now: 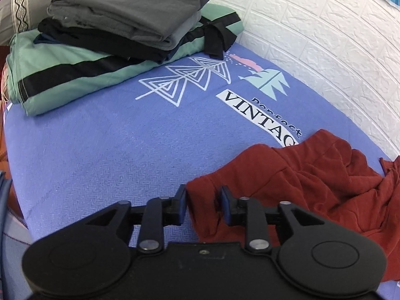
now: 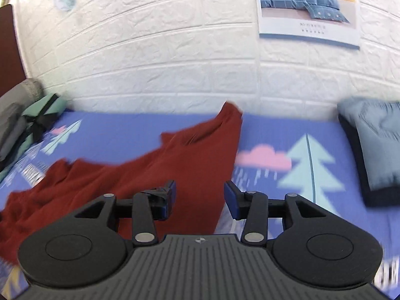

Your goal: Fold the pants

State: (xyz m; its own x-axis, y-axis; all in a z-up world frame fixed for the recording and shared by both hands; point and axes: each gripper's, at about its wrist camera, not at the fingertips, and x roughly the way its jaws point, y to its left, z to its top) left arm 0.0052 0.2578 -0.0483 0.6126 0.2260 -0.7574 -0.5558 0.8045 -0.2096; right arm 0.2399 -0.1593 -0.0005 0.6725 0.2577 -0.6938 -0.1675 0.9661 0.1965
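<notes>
Red pants (image 1: pixel 312 182) lie crumpled on a blue bed (image 1: pixel 100 150). The left tool (image 1: pixel 203 203) stands narrowly parted around a pants corner. The right tool (image 2: pixel 200 200) gapes wide, gripping nothing.

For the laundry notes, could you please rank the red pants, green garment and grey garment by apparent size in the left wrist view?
1. red pants, though nearest the camera
2. green garment, partly covered
3. grey garment, farthest

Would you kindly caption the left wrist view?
Left gripper open around a corner of rumpled red pants on the blue bedsheet.
</notes>
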